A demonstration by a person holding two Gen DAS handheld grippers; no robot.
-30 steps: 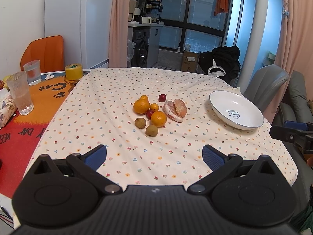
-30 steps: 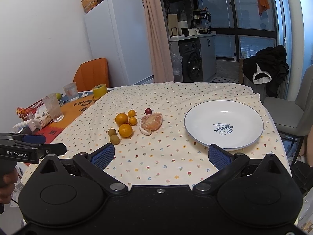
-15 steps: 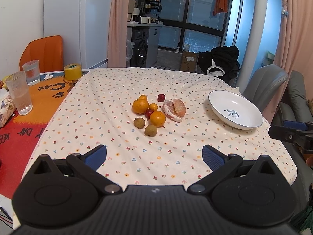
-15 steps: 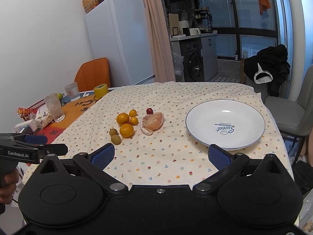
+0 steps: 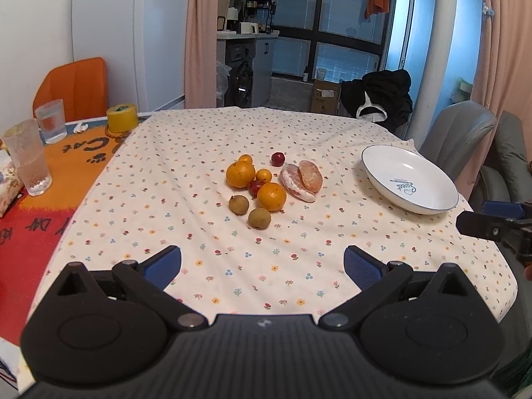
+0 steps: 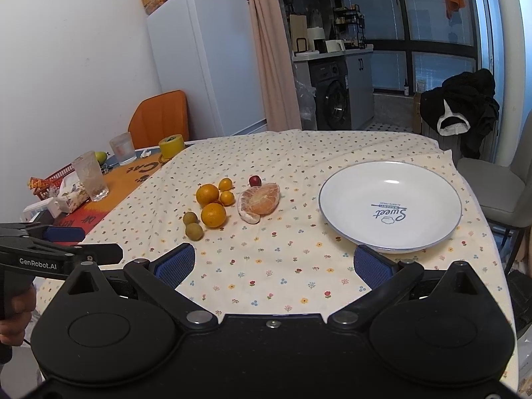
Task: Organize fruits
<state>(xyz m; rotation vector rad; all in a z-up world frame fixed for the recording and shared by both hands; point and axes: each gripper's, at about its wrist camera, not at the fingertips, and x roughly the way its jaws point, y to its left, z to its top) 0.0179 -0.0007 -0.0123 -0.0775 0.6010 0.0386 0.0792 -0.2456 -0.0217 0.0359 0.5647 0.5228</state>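
Bare tablecloth [image 5: 206,219] before clustered fruits [image 5: 259,183]; plate [image 6: 335,206] well apart.

A flowered cloth [image 5: 206,153] covers most of the desk, and an orange mat [image 5: 76,153] printed "Cat" lies bare at 9 o'clock. On that mat stand two clear glasses [image 5: 30,163] and, at about 10 o'clock, a yellow tape roll [image 5: 122,118], with an orange chair [image 5: 78,84] behind them. A white fridge [image 6: 212,63] stands at 11 o'clock, a washing machine [image 6: 334,101] at 12, and dark clothing [image 6: 462,106] is draped at 2 o'clock.
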